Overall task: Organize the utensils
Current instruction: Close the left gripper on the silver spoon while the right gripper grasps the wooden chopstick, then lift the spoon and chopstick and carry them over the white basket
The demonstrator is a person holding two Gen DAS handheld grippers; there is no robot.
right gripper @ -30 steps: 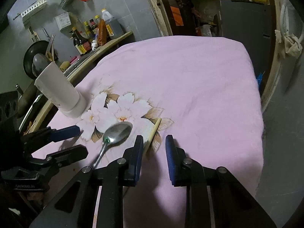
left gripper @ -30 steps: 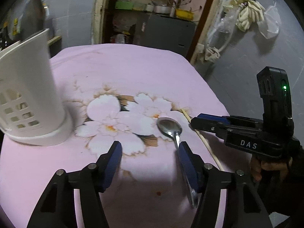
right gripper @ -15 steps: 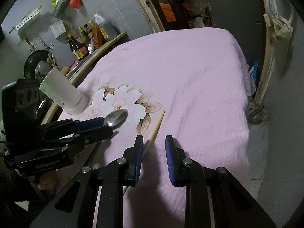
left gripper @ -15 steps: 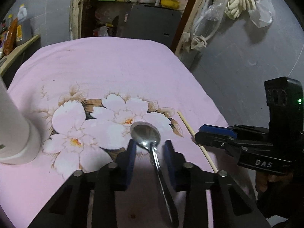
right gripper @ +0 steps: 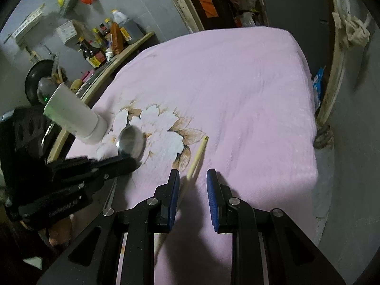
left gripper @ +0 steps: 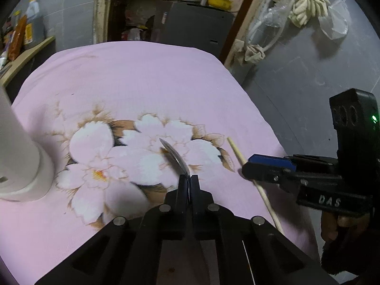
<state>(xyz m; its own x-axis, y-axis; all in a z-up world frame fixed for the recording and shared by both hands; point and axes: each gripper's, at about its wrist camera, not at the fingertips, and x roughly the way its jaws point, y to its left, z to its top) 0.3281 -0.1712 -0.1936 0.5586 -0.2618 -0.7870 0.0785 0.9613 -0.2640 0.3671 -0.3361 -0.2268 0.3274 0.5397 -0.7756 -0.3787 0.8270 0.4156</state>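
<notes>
Steel spoon (left gripper: pixel 177 160) in left tool (left gripper: pixel 189 181)

We see a metal spoon (left gripper: pixel 177 159) turned on edge with its bowl over the white flower print, a pale wooden chopstick (right gripper: pixel 197 160) lying flat beside it, and a white holder (right gripper: pixel 71 116) standing nearby.

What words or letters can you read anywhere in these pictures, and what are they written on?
"DAS": white letters on the black body of the right gripper, seen from the left wrist.
Cursive writing on the body of the left gripper, seen from the right wrist: too blurred to read.
Labels on the sauce bottles on the shelf: too small to read.
</notes>
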